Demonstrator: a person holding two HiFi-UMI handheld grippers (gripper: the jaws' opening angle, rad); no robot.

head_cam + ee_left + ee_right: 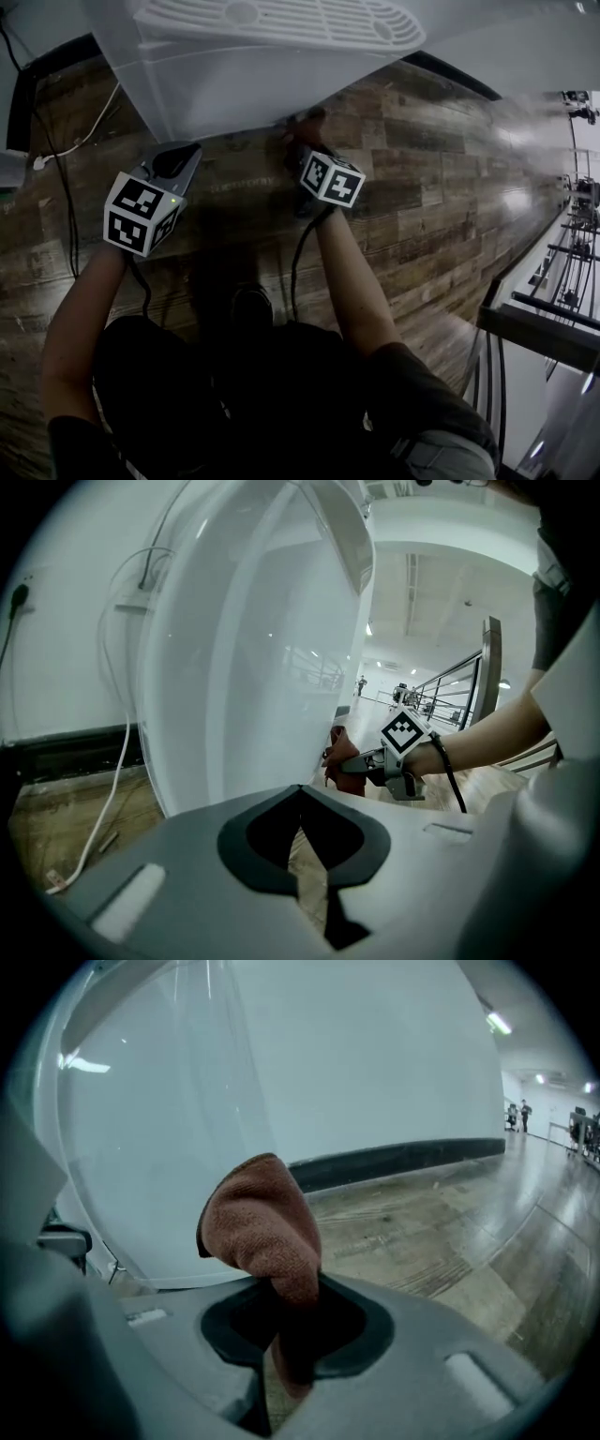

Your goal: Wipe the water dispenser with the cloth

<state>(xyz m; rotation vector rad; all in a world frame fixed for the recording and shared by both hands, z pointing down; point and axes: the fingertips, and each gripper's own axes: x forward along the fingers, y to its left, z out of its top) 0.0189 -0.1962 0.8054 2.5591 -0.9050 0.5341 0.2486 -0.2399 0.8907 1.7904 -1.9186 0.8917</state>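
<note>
The white water dispenser [281, 66] rises in front of me on a wood floor; its smooth side fills the left gripper view [244, 667] and the right gripper view [300, 1082]. A brown-red cloth [262, 1222] is bunched in my right gripper [281, 1293], which is shut on it. In the head view that gripper [302, 142] holds the cloth [306, 122] against the dispenser's lower edge. From the left gripper view the cloth [337, 747] touches the dispenser's corner. My left gripper [178, 157] hovers by the dispenser's left side, its jaws [302, 794] shut with nothing between them.
A white cable with a plug [66, 150] trails over the floor at the left, near the black baseboard [47, 66]. It also shows in the left gripper view as a white cable [103, 799]. A metal railing [553, 281] runs along the right. My legs fill the lower head view.
</note>
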